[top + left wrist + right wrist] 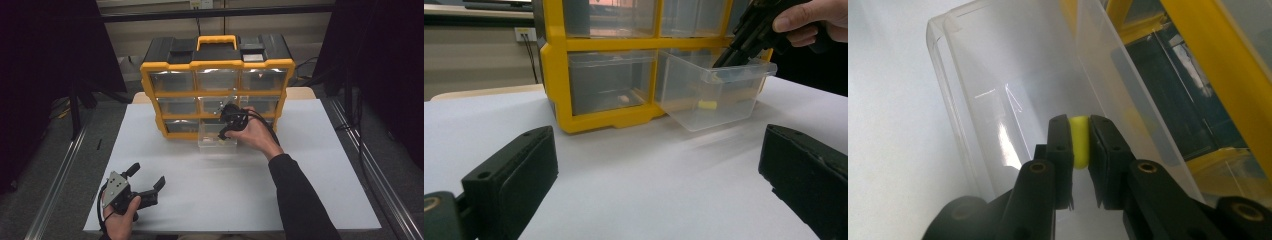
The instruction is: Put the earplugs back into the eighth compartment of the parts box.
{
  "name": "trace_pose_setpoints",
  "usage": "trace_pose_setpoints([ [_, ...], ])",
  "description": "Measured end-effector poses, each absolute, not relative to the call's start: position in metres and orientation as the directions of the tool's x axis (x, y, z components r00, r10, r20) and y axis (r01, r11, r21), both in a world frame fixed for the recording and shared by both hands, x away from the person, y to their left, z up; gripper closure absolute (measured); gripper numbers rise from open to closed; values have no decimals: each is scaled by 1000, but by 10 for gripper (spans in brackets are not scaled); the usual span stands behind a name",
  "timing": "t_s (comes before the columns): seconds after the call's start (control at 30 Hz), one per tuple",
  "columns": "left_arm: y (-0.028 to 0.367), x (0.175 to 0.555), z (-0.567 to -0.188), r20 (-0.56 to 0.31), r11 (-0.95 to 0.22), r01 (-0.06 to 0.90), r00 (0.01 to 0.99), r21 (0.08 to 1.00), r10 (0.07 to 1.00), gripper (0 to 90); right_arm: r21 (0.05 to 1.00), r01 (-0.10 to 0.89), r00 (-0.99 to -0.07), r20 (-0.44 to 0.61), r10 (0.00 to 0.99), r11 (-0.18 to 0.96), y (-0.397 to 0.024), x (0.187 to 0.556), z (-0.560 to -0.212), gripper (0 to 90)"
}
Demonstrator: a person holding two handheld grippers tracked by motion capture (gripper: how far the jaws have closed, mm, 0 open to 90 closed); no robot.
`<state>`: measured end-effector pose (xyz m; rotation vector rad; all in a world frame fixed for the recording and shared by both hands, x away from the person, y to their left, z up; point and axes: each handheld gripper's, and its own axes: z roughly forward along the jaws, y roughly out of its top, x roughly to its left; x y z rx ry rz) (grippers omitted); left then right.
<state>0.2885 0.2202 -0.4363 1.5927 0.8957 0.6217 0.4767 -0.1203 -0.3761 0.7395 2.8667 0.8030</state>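
Note:
A yellow-and-black drawer cabinet (217, 65) stands at the back of the table. Its clear bottom-middle drawer (216, 142) is pulled out toward me. My right gripper (226, 131) points down into this drawer (978, 100). In the right gripper view its jaws (1079, 122) are shut on a small yellow piece (1079, 142), with both pads against it. The left gripper view shows the drawer (689, 95), the right gripper (726, 57) dipping into it, and another yellow piece (707, 105) on its floor. My left gripper (147, 176) rests open near the front left, nothing between its fingers (514, 175).
The cabinet has three rows of clear drawers in a yellow frame, with a yellow handle (216, 40) on top. A small pale item (624, 98) lies in the bottom-left drawer. White table surface (225, 190) spreads in front. Dark curtains and stands flank the table.

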Motion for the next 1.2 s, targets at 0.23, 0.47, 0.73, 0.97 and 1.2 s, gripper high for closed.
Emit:
trace_pose_setpoints([
  [0.23,220,288,-436,-77,-59,217,568,974,819,26,534,439,-865,32,502,723,-123,474,-370,584],
  [0.47,220,288,-436,-75,-61,216,568,975,820,26,628,445,-839,41,543,639,-136,470,-358,309],
  [0.73,220,288,-436,-77,-59,218,567,974,820,26,691,451,-800,32,599,565,-149,463,-355,86],
  [0.97,219,288,-437,-78,-58,219,567,974,820,26,728,454,-776,39,629,514,-162,454,-365,51],
  [1.2,219,288,-437,-78,-58,218,566,974,821,26,772,453,-749,57,660,447,-173,442,-370,49],
])
